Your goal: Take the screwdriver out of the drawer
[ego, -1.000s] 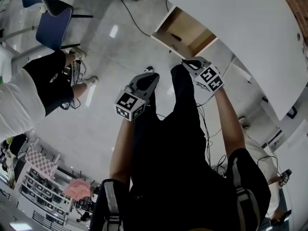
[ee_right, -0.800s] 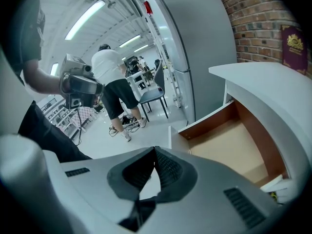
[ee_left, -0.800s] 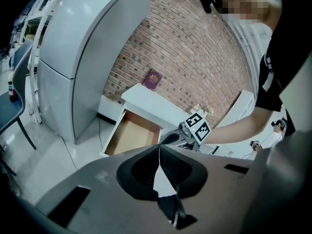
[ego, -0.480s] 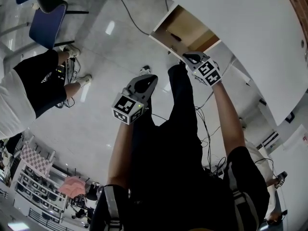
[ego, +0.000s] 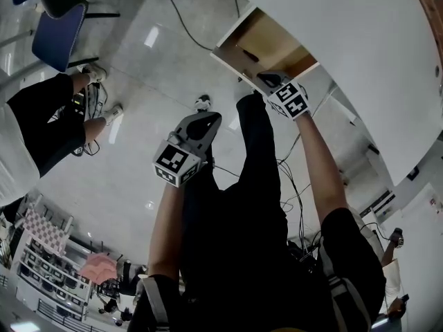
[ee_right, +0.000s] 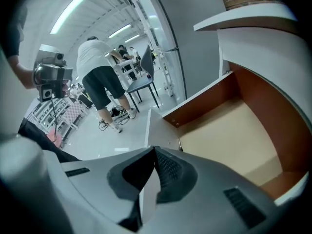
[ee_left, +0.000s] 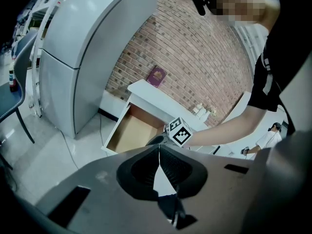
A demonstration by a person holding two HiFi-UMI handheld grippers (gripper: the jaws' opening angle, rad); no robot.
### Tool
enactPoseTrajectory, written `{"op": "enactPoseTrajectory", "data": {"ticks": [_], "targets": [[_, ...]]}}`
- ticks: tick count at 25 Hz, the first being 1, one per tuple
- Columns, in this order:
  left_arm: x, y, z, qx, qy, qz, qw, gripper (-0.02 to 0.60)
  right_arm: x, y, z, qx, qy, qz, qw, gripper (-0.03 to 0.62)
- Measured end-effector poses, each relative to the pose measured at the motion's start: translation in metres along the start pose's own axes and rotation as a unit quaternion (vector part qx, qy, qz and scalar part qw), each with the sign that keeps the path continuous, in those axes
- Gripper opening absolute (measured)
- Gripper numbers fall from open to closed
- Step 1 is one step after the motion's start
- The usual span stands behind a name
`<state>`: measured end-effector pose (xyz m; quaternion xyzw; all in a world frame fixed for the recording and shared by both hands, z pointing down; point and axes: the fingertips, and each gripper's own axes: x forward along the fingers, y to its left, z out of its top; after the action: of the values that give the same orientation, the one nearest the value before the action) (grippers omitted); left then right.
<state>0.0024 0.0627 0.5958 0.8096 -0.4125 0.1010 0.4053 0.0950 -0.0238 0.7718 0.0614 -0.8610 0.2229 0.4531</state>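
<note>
The wooden drawer (ego: 242, 37) stands pulled out from under the white desk (ego: 346, 40). A thin dark screwdriver (ego: 248, 53) lies on the drawer floor near its front. My right gripper (ego: 265, 81) hovers at the drawer's front edge, shut and empty; in the right gripper view a thin dark sliver (ee_right: 179, 143), probably the screwdriver, lies just past its tips (ee_right: 155, 150). My left gripper (ego: 202, 122) hangs lower over the floor, shut and empty. From the left gripper view, the drawer (ee_left: 127, 130) and the right gripper's marker cube (ee_left: 178, 132) lie ahead.
A person in a white shirt and black shorts (ego: 31, 133) stands on the left by a blue chair (ego: 59, 37). A cable (ego: 181, 26) trails over the tiled floor. A grey fridge (ee_left: 80, 57) stands left of the desk, and a dark red book (ee_left: 157, 75) lies on it.
My right gripper has moved up towards the drawer's front edge. The left gripper has drifted slightly left and down. Both stay shut.
</note>
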Motion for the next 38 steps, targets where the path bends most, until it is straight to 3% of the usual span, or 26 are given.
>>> {"op": "enactPoseTrajectory", "data": {"ticks": [18,28,38], "targets": [[0.009,0.013,-0.014,-0.031,-0.006,0.003,0.9995,0.018,0.063,-0.041,-0.015,-0.001,0.049,-0.031,0.998,0.058],[0.017,0.023,-0.03,-0.051,0.006,0.005,0.9987,0.018,0.09,-0.051,-0.043,-0.075,0.127,-0.051,0.988,0.074],[0.022,0.026,-0.035,-0.067,0.005,0.006,0.9977,0.018,0.108,-0.071,-0.053,-0.09,0.165,-0.061,0.98,0.104]]}}
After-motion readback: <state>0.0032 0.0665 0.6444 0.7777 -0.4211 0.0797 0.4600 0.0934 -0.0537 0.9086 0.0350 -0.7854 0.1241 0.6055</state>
